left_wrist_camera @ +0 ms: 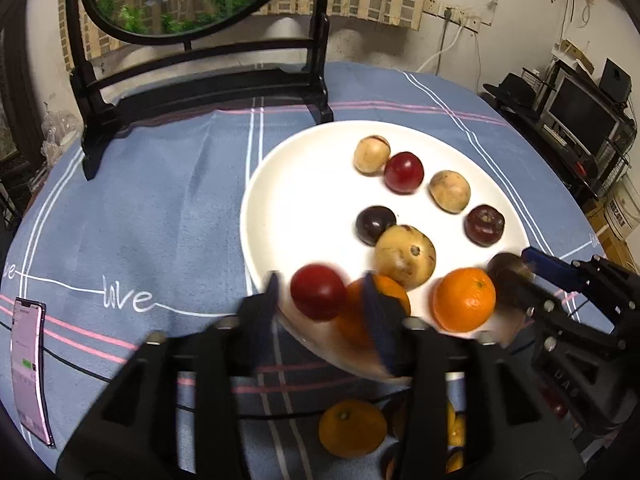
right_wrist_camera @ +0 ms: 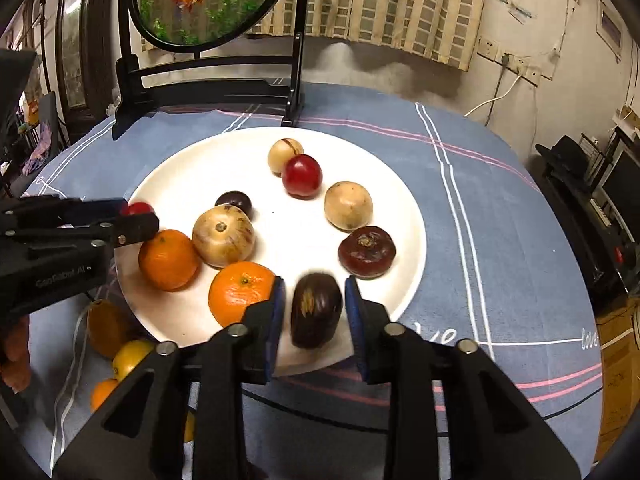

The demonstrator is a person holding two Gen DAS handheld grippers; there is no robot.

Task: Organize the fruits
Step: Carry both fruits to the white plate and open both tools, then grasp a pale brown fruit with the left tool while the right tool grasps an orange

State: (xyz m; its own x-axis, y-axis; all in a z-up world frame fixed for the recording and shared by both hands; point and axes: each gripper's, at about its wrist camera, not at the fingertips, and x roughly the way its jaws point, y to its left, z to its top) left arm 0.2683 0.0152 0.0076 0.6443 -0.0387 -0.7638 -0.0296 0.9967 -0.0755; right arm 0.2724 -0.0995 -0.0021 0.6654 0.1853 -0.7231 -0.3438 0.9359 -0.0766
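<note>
Fruits on white plate (right_wrist_camera: 404, 216), both grippers over near rim.
Left gripper (left_wrist_camera: 320, 304) parted, red fruit (left_wrist_camera: 318, 291) loose between; right gripper (right_wrist_camera: 314, 312) parted, dark fruit (right_wrist_camera: 316, 310) loose.

- white plate (right_wrist_camera: 404, 216) lies flat, holding the sorted fruits
- two oranges (right_wrist_camera: 168, 260) sit at its near left, the second (right_wrist_camera: 240, 292) just beside the first
- large tan round fruit (right_wrist_camera: 223, 236) touches both oranges, stem scar up
- two smaller tan fruits (right_wrist_camera: 348, 205) and (right_wrist_camera: 285, 155) lie farther back
- red fruit (right_wrist_camera: 301, 177) touches the far tan one
- dark maroon fruit (right_wrist_camera: 367, 252) at right; a dark purple one (right_wrist_camera: 234, 202) behind the large tan fruit
- blurred dark fruit (right_wrist_camera: 316, 310) at the near rim; blurred red fruit (left_wrist_camera: 318, 291) at the left rim
- more oranges (left_wrist_camera: 352, 428) lie off the plate
</note>
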